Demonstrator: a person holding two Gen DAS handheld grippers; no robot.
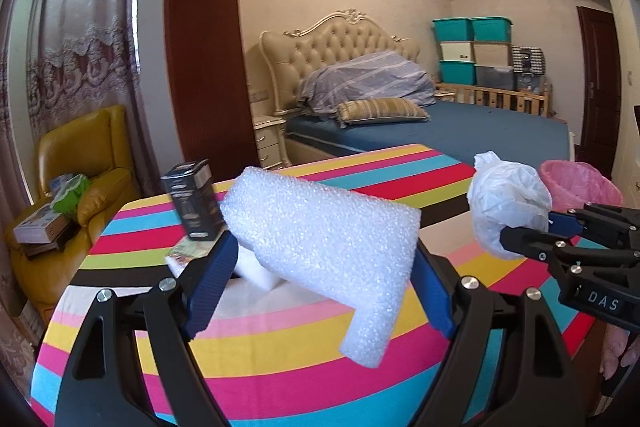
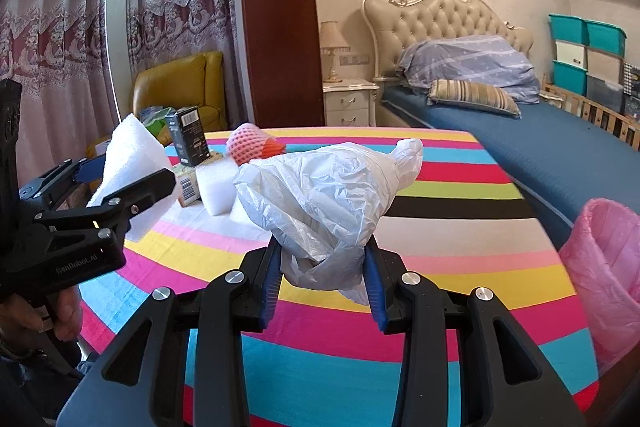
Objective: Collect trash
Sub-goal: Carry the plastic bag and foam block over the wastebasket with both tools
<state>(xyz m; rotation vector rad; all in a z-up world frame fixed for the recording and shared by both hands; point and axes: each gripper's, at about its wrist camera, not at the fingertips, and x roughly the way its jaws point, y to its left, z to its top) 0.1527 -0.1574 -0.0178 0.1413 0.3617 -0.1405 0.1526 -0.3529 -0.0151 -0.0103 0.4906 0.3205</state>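
- yellow armchair (image 1: 86, 163) far left behind the table, boxes and a green bag piled on its seat
- striped tablecloth (image 1: 280, 367) covers the table; leftover clutter sits at its far left end
- black carton (image 2: 188, 135) upright there, a flat printed box under/beside it; exact contact hard to tell
- white foam block (image 2: 218, 187) lying on the cloth just right of the carton
- pink foam fruit net (image 2: 246, 143) with something orange beside it, behind the block
- left gripper (image 1: 320, 267) raised above the table, fingers spread wide and pinching a foam sheet (image 1: 320, 239) across its width; sheet droops at its right end, hides part of the clutter in the left wrist view
- right gripper (image 2: 322, 271) also above the cloth, blue pads pressed into the lower end of a crumpled white plastic bag (image 2: 324, 195); knotted tip of the bag points away, to the right
- both grippers side by side, apart, not touching
- person's hand (image 2: 60, 311) partly visible on the left gripper's handle
- pink-lined trash bin (image 2: 608, 279) off the table's right edge, near the bed (image 2: 540, 147); nothing between the bag and the bin
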